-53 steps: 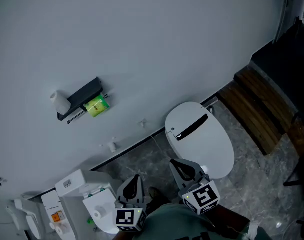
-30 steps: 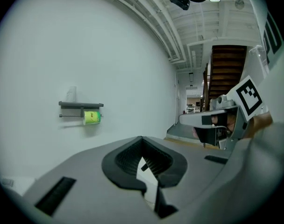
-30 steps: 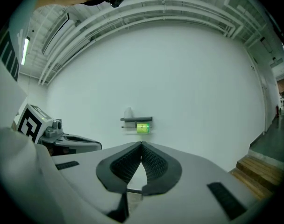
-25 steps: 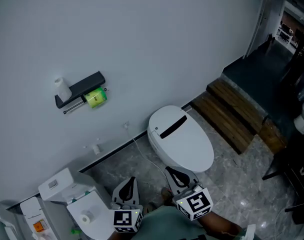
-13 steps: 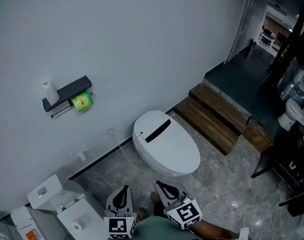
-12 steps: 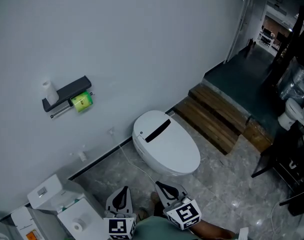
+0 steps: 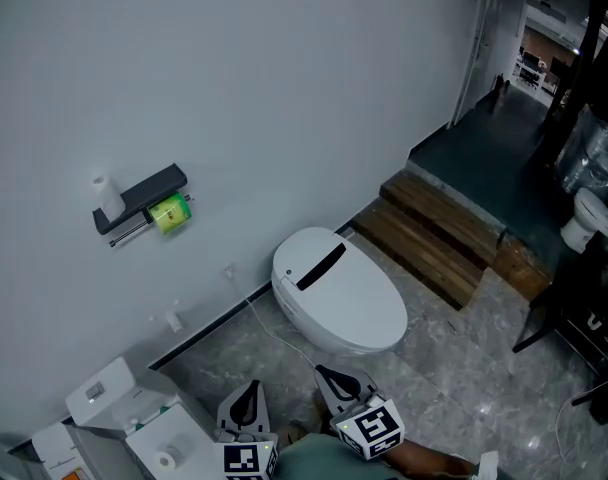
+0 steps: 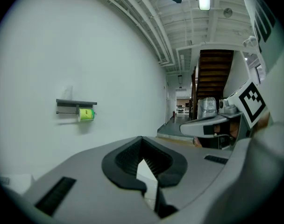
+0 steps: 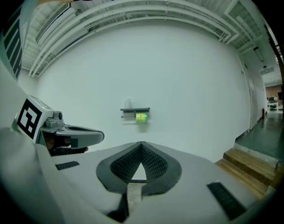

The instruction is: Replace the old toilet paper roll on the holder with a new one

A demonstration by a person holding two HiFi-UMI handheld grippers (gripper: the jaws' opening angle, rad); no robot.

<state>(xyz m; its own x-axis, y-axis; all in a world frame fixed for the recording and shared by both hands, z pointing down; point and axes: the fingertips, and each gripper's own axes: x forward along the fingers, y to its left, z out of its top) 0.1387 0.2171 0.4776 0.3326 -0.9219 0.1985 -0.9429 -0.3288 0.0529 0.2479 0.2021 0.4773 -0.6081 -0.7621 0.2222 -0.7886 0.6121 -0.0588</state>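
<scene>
Faintly, a pale roll (image 7: 109, 198) stands atop the distant holder (image 7: 149, 192).

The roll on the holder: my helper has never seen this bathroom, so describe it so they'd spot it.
On the pale wall, up and left of the white toilet, a dark shelf is mounted with a bar beneath. The roll hangs on that bar, under the shelf's right end. It is bright green, unlike the white roll standing on the shelf's left end.

Your holder (image 7: 142, 198) sits on the wall (image 7: 284, 88) at 11 o'clock, a roll (image 7: 109, 198) standing on its left end, toilet (image 7: 354, 303) at 12, steps (image 7: 434, 238) at 2.
</scene>
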